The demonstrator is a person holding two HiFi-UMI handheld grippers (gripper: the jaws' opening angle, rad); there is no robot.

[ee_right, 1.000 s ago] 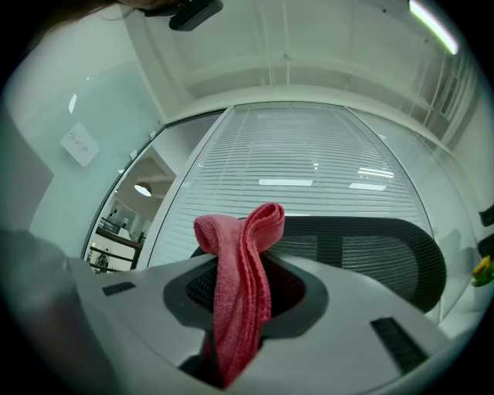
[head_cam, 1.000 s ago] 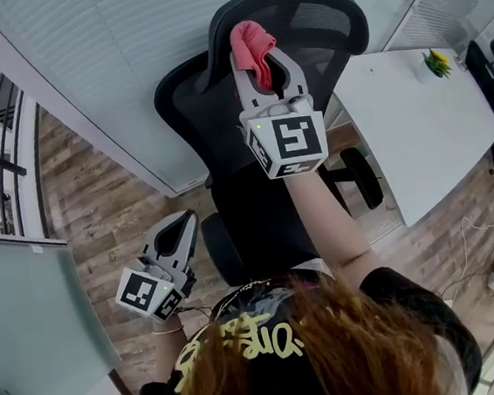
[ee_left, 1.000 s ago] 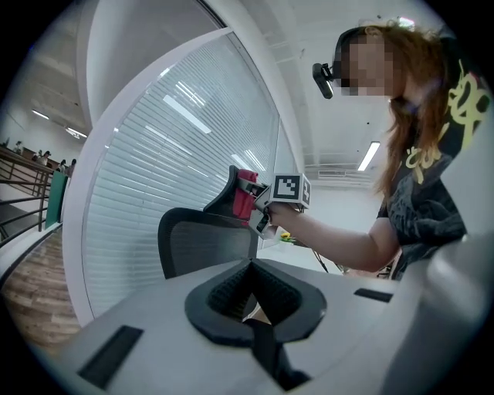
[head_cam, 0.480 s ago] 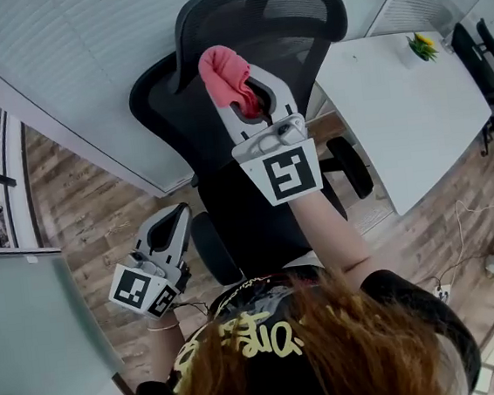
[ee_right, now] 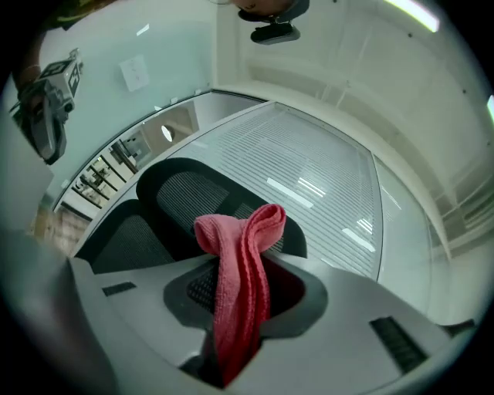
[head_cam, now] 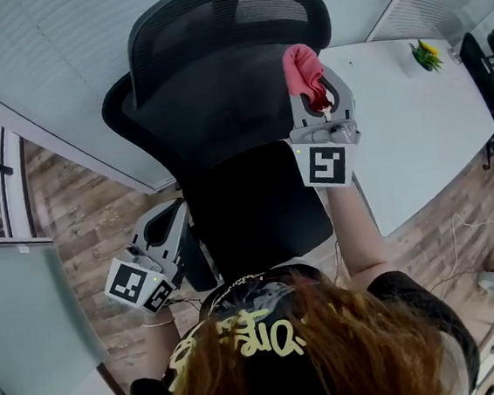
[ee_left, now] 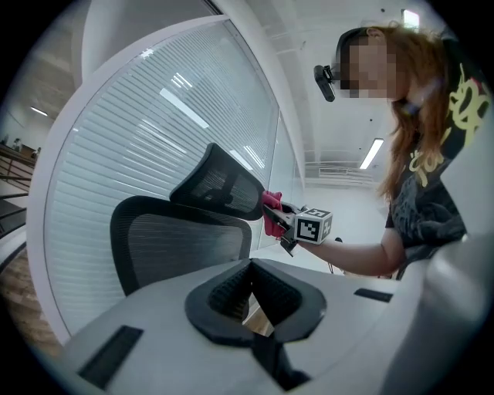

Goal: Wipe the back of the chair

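Right gripper (head_cam: 312, 84), jaws clamping a cloth (head_cam: 300, 66), nears the chair (head_cam: 215, 64) back's right edge; firm overlapping strokes should serve. Left gripper (head_cam: 172, 218) hangs low, jaws closed, empty.

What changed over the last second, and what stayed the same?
The right gripper, shut on the pink cloth, swept across the black mesh chair's headrest to its right-hand edge in the head view. The left gripper stayed low beside the seat, jaws together, empty.
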